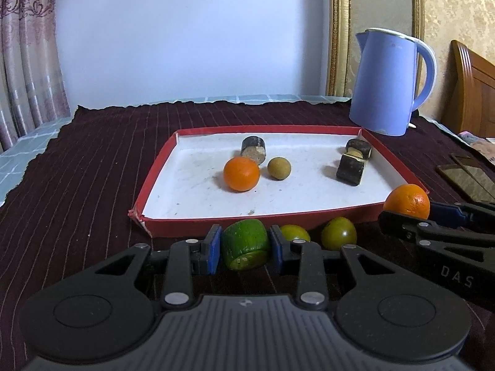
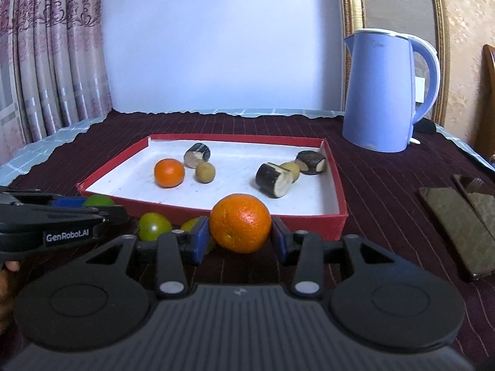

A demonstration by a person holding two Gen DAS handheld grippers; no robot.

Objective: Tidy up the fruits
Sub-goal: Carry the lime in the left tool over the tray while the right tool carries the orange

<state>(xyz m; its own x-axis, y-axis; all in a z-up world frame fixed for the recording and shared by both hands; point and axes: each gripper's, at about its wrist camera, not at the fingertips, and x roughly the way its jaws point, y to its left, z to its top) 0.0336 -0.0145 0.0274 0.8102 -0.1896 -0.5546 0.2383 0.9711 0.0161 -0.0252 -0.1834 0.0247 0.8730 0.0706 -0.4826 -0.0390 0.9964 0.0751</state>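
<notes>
My left gripper (image 1: 246, 249) is shut on a cut green fruit (image 1: 244, 242), held just in front of the red tray's near rim (image 1: 216, 220). My right gripper (image 2: 239, 232) is shut on a large orange (image 2: 239, 223) by the tray's near right corner (image 2: 340, 216). In the left wrist view that orange (image 1: 407, 201) shows at the right. Inside the tray lie a smaller orange (image 1: 241, 173), a small brownish round fruit (image 1: 279, 168) and three dark cut cylinders (image 1: 351, 168). Two green round fruits (image 1: 338, 233) (image 1: 294, 232) rest on the cloth before the tray.
A blue kettle (image 1: 389, 83) stands behind the tray's right corner. Two dark flat phones (image 2: 458, 225) lie on the maroon striped cloth (image 1: 92, 160) to the right. A curtain (image 2: 46, 61) hangs at the left and a wooden headboard (image 1: 470, 92) stands at the far right.
</notes>
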